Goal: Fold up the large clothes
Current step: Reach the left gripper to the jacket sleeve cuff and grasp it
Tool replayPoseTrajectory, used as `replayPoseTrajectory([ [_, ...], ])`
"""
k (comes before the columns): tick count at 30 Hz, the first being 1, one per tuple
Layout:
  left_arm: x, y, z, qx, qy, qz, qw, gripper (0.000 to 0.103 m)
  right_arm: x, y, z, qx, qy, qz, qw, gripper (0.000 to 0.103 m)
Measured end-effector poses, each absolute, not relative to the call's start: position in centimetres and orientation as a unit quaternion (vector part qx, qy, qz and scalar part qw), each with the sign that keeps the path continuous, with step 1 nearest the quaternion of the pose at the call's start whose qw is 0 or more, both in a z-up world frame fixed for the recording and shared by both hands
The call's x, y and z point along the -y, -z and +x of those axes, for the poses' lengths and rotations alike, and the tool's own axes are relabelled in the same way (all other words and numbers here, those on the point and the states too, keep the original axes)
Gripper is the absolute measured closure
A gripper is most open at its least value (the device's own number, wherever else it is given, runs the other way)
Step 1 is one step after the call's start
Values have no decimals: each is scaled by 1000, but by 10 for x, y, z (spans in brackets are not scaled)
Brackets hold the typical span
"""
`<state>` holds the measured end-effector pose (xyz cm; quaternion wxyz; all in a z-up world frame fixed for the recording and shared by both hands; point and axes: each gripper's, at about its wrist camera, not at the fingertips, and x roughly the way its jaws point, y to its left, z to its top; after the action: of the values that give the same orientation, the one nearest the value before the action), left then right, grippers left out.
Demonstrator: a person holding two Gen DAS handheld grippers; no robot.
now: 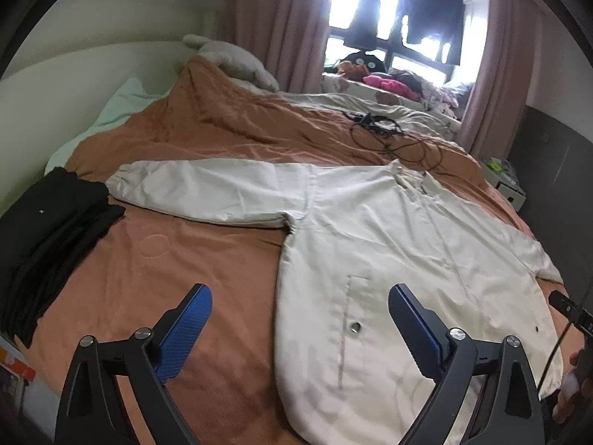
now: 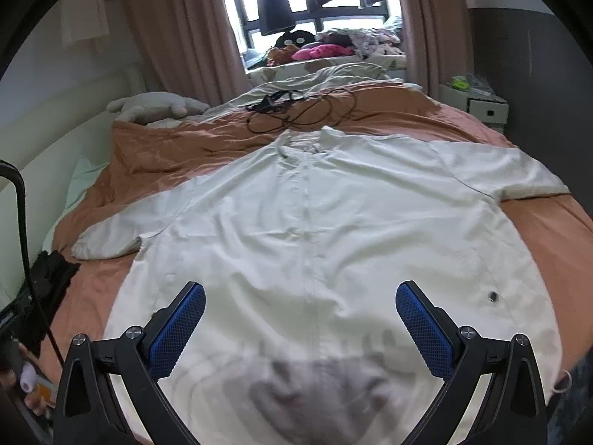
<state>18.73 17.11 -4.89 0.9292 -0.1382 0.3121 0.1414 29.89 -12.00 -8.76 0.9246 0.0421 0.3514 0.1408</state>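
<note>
Across the orange bed [image 1: 207, 259], spread flat and face up: cream jacket [image 1: 389, 230], looking light, soft and limp, likely to sag and slide when lifted. Left sleeve [image 1: 192, 189] stretched out sideways, best pinched at the cuff or by the shoulder seam. Left claw [image 1: 300, 317] and right claw [image 2: 300, 315] both gaping wide above the hem, gripping nothing.

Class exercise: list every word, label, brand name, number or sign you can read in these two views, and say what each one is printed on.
No text can be read in either view.
Small white mark on the folded black clothes: too small to read.
Orange item at the left edge: blurred, nothing readable.
White jacket: shows only snaps, no print.
</note>
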Motion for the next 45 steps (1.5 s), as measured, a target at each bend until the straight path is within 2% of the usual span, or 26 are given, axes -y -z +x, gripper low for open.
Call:
replayPoseTrajectory([
  [4,-199,54,201,-317,-155,-148,924,8,97,92,316,-356,-157,38,921,0],
  [8,-232,62,217,-327,-175,-162,915,17,73,95,333,-360,-176,24,916,0],
  [13,-276,74,236,-339,-191,-191,901,22,38,84,355,-364,-211,-5,907,1],
  [18,-320,88,255,-347,-209,-217,888,23,2,83,375,-369,-239,-18,898,2],
  [22,-355,104,270,-357,-225,-243,873,27,-26,94,391,-388,-258,-16,885,15],
  [27,-393,133,293,-383,-253,-263,849,31,-62,122,405,-420,-279,-13,863,24],
  [29,-409,150,303,-398,-260,-288,831,43,-79,137,410,-435,-288,-19,853,31],
  [34,-433,171,322,-406,-275,-318,811,43,-98,159,422,-459,-295,-9,838,35],
  [38,-449,184,337,-406,-295,-330,799,46,-110,173,430,-466,-301,5,832,46],
  [40,-448,186,346,-405,-312,-310,802,47,-120,181,432,-466,-307,12,830,56],
  [42,-446,185,354,-400,-322,-297,805,55,-127,189,436,-475,-317,30,820,62],
  [44,-447,184,358,-400,-326,-297,803,91,-136,196,439,-487,-332,57,806,71],
  [45,-449,182,358,-399,-330,-298,802,94,-140,199,441,-491,-336,69,801,73],
])
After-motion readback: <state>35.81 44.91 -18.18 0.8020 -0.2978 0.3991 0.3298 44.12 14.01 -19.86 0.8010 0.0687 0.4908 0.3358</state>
